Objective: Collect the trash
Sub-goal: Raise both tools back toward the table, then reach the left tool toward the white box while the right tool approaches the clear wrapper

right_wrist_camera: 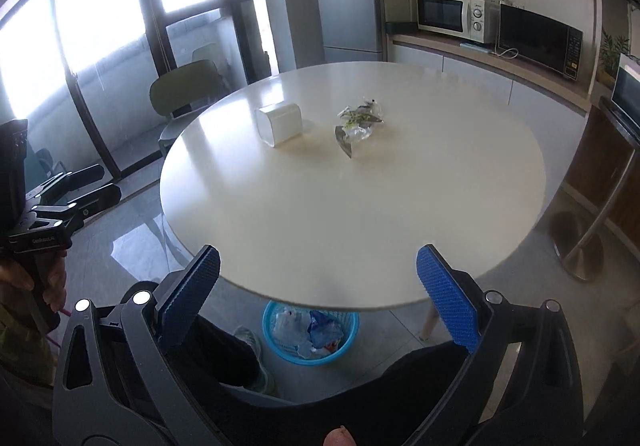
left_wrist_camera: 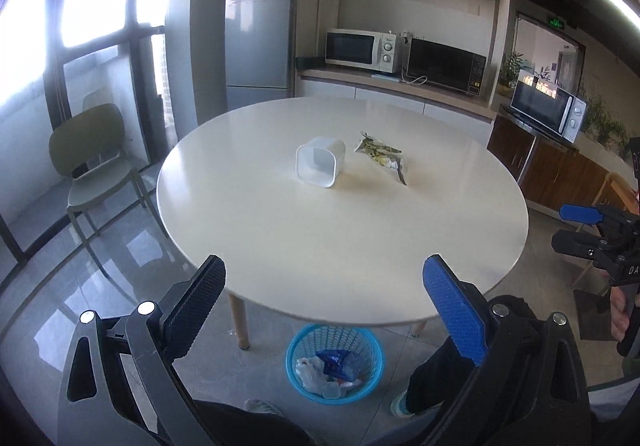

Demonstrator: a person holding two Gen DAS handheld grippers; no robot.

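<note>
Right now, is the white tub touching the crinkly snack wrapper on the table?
Apart. The left wrist view shows bare table between the white tub and the snack wrapper.

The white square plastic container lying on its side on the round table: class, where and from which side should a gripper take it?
Grip the white square plastic container across its two flat side walls, coming from above; its open mouth faces the near-left table edge, leaving those walls exposed.

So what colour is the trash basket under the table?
Bright blue. The basket shows best in the left wrist view, already holding some rubbish.
</note>
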